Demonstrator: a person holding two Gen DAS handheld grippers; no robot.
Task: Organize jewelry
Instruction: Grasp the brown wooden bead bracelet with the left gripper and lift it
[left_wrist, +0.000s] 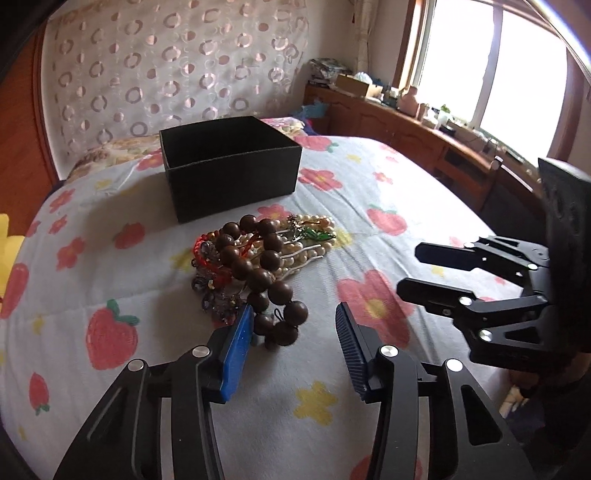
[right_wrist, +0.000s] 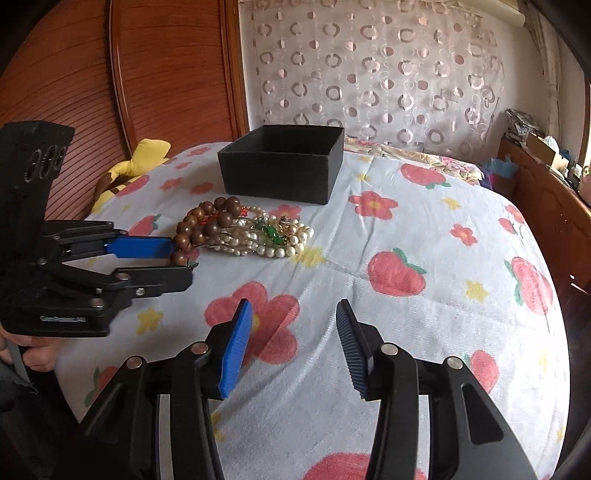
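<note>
Floral bedspread, wooden bead strand running toward black box

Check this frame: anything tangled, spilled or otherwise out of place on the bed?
Yes. The jewelry lies in one tangled heap on the bedspread: the brown bead bracelet drapes over the pearl strands, with a red cord knotted in. It sits outside the black box. Nothing looks broken.

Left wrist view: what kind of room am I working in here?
Most likely a bedroom. The jewelry pile and black box sit on a bed with a strawberry-and-flower blanket, a padded circle-patterned headboard stands behind it, and a cluttered wooden cabinet runs under the window.
</note>
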